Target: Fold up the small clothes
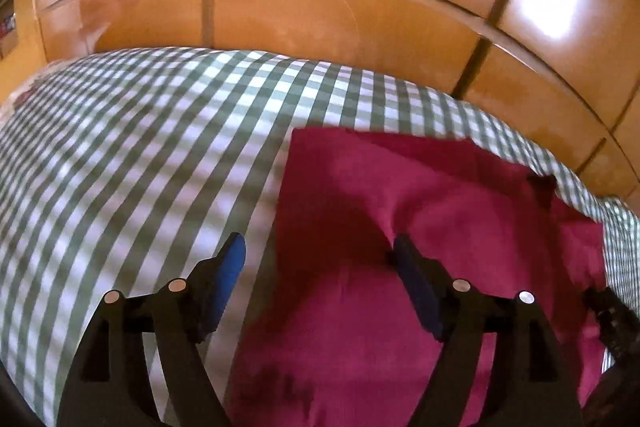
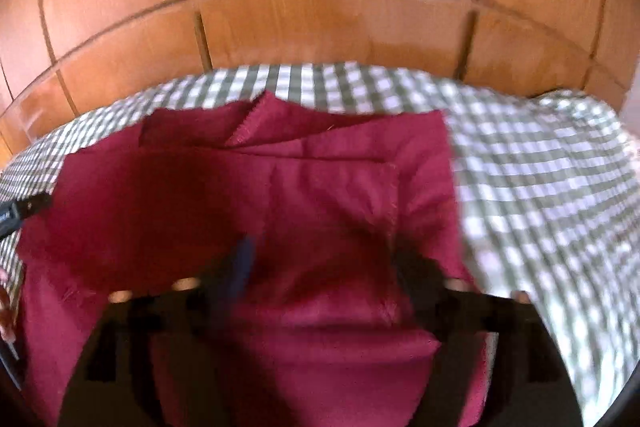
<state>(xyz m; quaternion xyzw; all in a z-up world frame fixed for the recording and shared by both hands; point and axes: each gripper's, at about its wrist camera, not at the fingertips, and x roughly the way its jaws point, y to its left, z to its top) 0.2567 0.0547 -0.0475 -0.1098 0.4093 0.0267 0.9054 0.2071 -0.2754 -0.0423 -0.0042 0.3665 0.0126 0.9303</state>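
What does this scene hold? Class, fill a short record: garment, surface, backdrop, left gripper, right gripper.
garment: dark red cloth, lying in folded layers
surface: green-and-white checked cover
backdrop: glossy wooden panels
left gripper: open, one finger over the cover, the other over the cloth
right gripper: open above the cloth, blurred

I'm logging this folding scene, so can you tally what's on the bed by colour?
Crimson garment: 1
Green-and-white checked bedcover: 1
Black grippers with blue pads, left gripper and right gripper: 2
Total: 4
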